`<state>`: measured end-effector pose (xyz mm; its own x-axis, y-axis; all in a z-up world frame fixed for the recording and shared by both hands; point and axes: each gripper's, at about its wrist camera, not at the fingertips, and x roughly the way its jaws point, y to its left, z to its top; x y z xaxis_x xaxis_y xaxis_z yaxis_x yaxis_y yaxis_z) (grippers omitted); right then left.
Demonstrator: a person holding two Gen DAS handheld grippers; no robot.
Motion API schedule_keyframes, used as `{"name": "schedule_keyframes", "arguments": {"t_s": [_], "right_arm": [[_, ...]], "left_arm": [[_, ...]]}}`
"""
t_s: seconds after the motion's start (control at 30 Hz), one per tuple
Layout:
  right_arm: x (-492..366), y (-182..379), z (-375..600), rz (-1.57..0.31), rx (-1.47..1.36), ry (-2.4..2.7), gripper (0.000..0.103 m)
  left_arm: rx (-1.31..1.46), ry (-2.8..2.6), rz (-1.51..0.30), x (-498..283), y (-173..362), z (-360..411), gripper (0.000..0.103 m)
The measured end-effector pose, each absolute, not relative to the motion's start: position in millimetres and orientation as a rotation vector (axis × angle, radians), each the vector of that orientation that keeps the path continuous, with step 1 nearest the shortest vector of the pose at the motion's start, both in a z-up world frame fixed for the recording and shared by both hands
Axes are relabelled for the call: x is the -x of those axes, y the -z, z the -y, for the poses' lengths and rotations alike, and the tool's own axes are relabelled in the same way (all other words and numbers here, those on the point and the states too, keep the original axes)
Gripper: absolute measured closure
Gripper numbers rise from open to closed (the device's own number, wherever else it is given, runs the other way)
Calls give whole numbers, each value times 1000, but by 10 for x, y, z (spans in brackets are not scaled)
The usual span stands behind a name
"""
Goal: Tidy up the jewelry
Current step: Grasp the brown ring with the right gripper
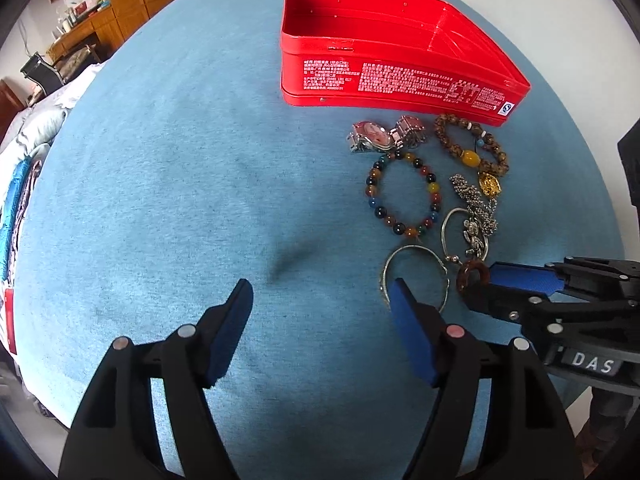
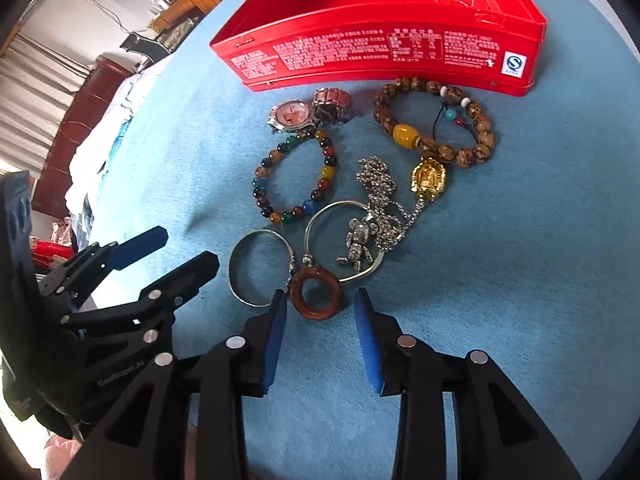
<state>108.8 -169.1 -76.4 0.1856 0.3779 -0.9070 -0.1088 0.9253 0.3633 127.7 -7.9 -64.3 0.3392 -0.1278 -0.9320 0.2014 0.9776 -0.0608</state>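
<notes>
A worktop (image 1: 160, 160) covered in blue cloth holds an open red tin box (image 2: 380, 52) at its far side, with white print on its near wall. Just in front of the box lies a cluster of jewelry. Nearest the box are a wristwatch (image 2: 291, 116) with a pink face and a brown wooden bead bracelet (image 2: 436, 120) carrying one large yellow bead. Below the watch sits a multicoloured bead bracelet (image 2: 296, 178). To its right, a silver ball chain (image 2: 380, 196) lies heaped, with a gold pendant (image 2: 428, 178) and a small silver bear charm (image 2: 358, 242); the chain rests across a thin silver bangle (image 2: 320, 216). A second silver bangle (image 2: 240, 276) lies closest to the cameras, touching a reddish-brown ring (image 2: 317, 293). The right gripper (image 2: 320, 308) has its blue-padded fingers spread apart on either side of this ring, holding nothing; whether the pads touch it cannot be told. The left gripper (image 1: 322, 300) is also wide open and empty, low over the cloth, with its right finger (image 1: 404, 308) overlapping the near bangle in view.
</notes>
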Motion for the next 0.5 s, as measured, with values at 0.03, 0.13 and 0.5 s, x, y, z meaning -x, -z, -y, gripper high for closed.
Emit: {"name": "schedule_keyframes", "arguments": {"t_s": [0.03, 0.13, 0.5], "right_arm": [[-1091, 764, 1676, -1345, -231, -347, 67], [-1089, 773, 1590, -1343, -203, -342, 66], [-953, 712, 1725, -1302, -204, -314, 75]], "left_arm": [[-67, 215, -1206, -1284, 641, 68, 33], [-56, 213, -1206, -1308, 641, 36, 32], [-73, 234, -1204, -1309, 660, 218, 25]]}}
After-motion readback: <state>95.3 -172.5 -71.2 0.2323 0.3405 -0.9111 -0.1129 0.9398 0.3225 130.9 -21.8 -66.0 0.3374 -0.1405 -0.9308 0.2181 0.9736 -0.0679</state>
